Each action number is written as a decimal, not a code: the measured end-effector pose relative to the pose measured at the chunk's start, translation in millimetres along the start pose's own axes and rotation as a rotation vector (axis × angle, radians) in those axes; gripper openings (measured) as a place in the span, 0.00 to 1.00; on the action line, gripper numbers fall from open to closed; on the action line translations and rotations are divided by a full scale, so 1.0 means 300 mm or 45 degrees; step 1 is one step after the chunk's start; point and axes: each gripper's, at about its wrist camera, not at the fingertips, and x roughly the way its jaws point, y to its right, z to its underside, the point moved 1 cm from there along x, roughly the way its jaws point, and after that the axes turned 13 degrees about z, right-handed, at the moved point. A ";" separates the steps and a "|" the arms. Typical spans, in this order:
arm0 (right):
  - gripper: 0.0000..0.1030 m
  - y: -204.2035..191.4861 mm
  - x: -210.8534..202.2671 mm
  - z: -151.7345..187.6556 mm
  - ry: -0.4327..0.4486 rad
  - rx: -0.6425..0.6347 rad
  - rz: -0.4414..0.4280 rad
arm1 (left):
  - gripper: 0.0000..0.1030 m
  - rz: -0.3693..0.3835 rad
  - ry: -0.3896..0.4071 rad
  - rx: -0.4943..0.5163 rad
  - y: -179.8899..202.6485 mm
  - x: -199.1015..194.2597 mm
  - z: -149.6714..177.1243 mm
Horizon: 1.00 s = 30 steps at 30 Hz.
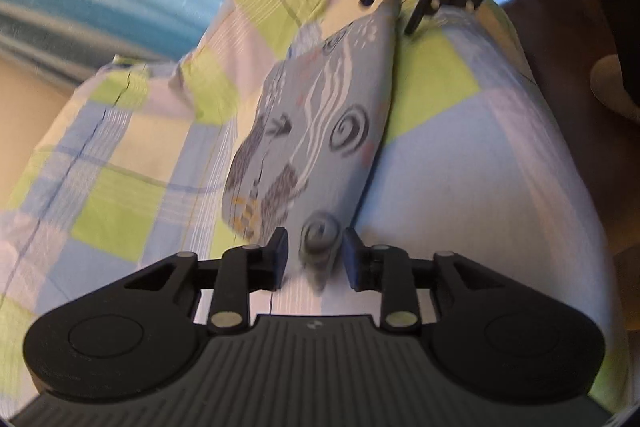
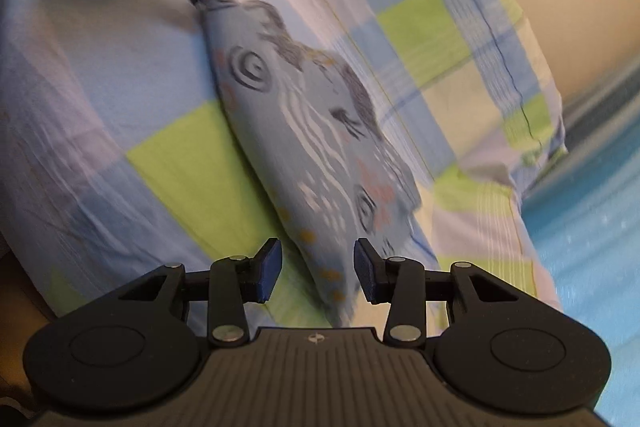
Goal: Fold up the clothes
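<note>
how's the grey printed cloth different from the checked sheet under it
The grey printed cloth carries swirls and wavy lines; the checked sheet is blocks of green, blue and pale lilac. The printed cloth is a narrow bunched strip running between the left tongs and right tongs; the sheet spreads wide beneath it. Each end of the cloth sits between open tongs; the sheet is untouched. Both are soft fabric.

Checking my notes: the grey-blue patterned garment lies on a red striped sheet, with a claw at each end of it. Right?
Not quite: the sheet is checked in green, blue and white, as both wrist views show. The patterned garment does lie on it, with the left claw and right claw at opposite ends.
</note>
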 end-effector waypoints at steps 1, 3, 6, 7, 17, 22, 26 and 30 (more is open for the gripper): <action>0.47 -0.014 0.006 -0.016 0.019 -0.031 0.004 | 0.26 0.009 0.006 0.016 0.005 0.021 -0.019; 0.47 -0.027 0.028 -0.041 0.036 -0.068 0.021 | 0.26 0.036 0.007 0.016 0.003 0.072 -0.047; 0.32 -0.024 0.068 -0.049 0.019 -0.038 -0.004 | 0.14 0.034 -0.022 -0.005 -0.009 0.126 -0.059; 0.21 -0.009 0.082 -0.043 -0.016 0.002 -0.031 | 0.12 0.035 -0.028 -0.028 -0.016 0.133 -0.055; 0.14 0.014 0.058 0.053 -0.158 0.018 -0.049 | 0.09 0.042 -0.081 -0.156 -0.035 0.089 -0.024; 0.14 0.033 0.051 0.075 -0.236 0.088 -0.053 | 0.10 0.099 -0.123 -0.290 -0.071 0.061 -0.015; 0.20 0.052 0.023 0.072 -0.267 0.181 -0.067 | 0.12 0.128 -0.152 -0.409 -0.104 0.059 -0.025; 0.21 0.047 -0.007 0.073 -0.282 0.210 -0.094 | 0.12 0.139 -0.171 -0.444 -0.115 0.064 -0.032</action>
